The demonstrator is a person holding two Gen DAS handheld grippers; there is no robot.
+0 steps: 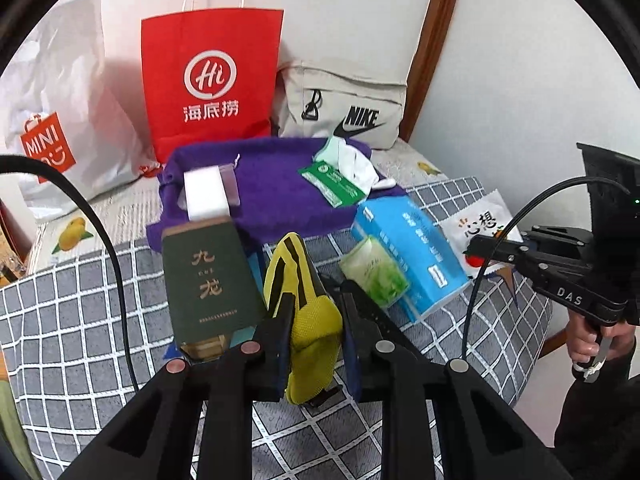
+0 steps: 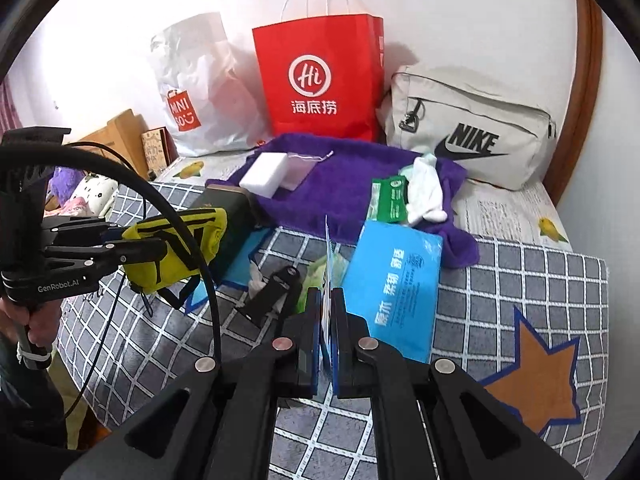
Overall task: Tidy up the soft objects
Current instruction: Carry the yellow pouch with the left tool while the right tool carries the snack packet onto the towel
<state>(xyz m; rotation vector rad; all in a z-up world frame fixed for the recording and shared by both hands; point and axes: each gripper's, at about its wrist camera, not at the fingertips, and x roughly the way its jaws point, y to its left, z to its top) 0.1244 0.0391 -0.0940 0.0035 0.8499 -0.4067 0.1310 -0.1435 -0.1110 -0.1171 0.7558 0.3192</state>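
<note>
pouch (image 1: 308,316): yellow, my left gripper (image 1: 316,304) clenched on it, lifted clear of the quilt (image 1: 80,320), just right of the green box (image 1: 208,276) | packet (image 2: 329,280): thin blue-white, pinched edge-on in my right gripper (image 2: 329,312) | blue tissue pack (image 2: 394,284): right of box, on quilt | purple towel (image 2: 340,184): behind box

The yellow pouch (image 1: 308,320) hides its lower end between the fingers – green box (image 1: 208,276) print blurred.
</note>
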